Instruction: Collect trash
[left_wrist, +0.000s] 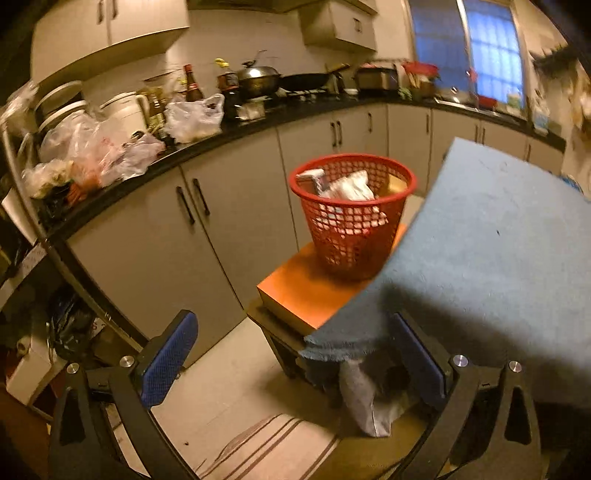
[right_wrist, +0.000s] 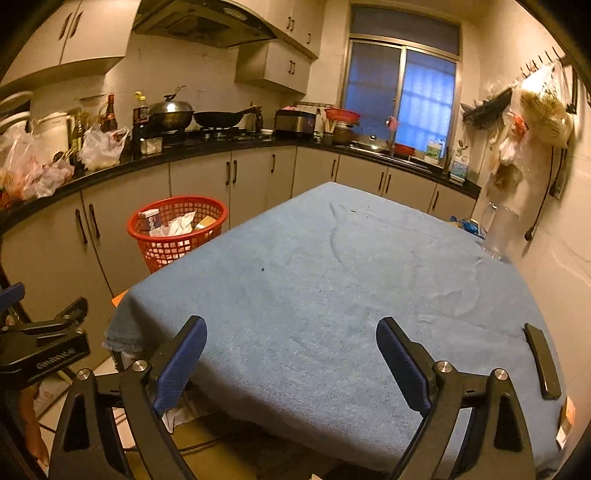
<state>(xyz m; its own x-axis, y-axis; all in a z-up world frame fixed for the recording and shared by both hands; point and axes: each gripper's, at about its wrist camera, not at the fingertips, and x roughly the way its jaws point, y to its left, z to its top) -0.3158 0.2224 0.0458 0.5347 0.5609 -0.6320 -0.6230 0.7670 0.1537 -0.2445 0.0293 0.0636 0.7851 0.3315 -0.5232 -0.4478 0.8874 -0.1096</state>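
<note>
Red mesh basket (left_wrist: 352, 210) stands on an orange board (left_wrist: 314, 291) just beside the blue-clothed surface (right_wrist: 332, 277), in front of the grey cabinet doors. In the basket: crumpled white paper or wrapper (left_wrist: 351, 188), a small carton with a printed label (right_wrist: 149, 218) (print too small to read), and a yellowish piece (right_wrist: 205, 222) against the far wall.

Beyond the basket, on the black counter (left_wrist: 236, 129): white plastic bags (left_wrist: 194, 118), contents not clear; a dark bottle with a red label (left_wrist: 192, 85), unreadable; a lidded wok (left_wrist: 256, 77).

Left gripper (left_wrist: 291, 369): jaws wide apart, nothing between them, over the floor near the cloth's corner. Right gripper (right_wrist: 291, 365): jaws wide apart and empty above the cloth's near edge.

A flat dark bar (right_wrist: 539, 362) lies on the cloth to the right of the right gripper; its identity is unclear. Below the cloth's corner hangs grey fabric (left_wrist: 365, 402), partly hidden.
</note>
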